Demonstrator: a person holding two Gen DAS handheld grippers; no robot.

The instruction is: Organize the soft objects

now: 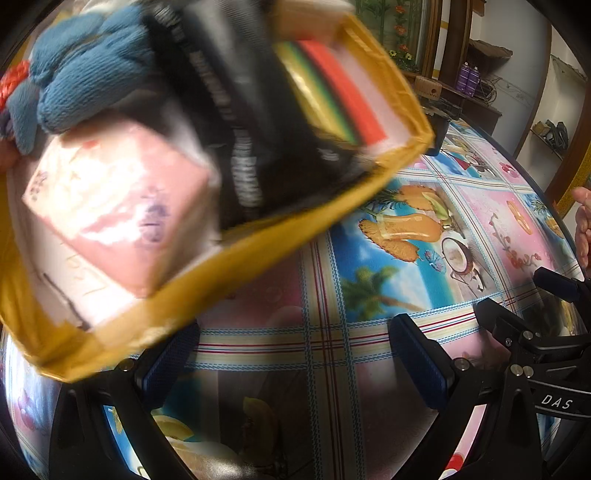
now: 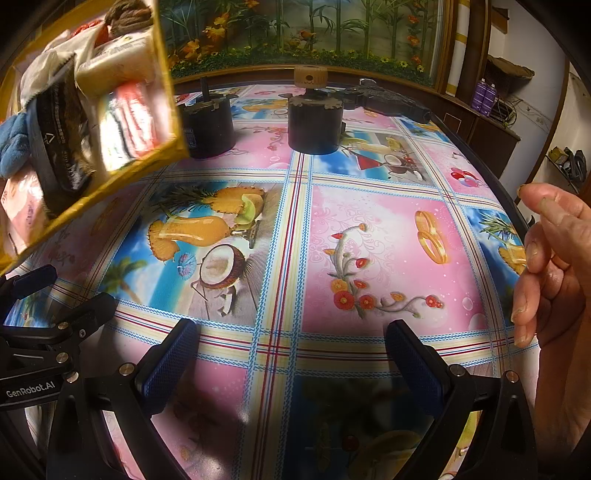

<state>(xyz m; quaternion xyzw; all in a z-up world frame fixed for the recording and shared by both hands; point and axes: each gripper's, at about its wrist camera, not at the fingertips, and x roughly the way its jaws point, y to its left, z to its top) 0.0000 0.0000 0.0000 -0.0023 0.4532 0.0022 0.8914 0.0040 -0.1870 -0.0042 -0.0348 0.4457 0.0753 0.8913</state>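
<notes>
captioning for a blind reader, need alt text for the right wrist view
A yellow box packed with soft items, including a blue knit piece and a pink packet, is tilted in the air at upper left, motion-blurred, above a fruit-print tablecloth. The right tongs are open and empty; a bare hand shows at right.

Home: patterned tablecloth (image 2: 295, 229), wooden shelves (image 2: 491, 122), floral mural (image 2: 295, 29).
</notes>
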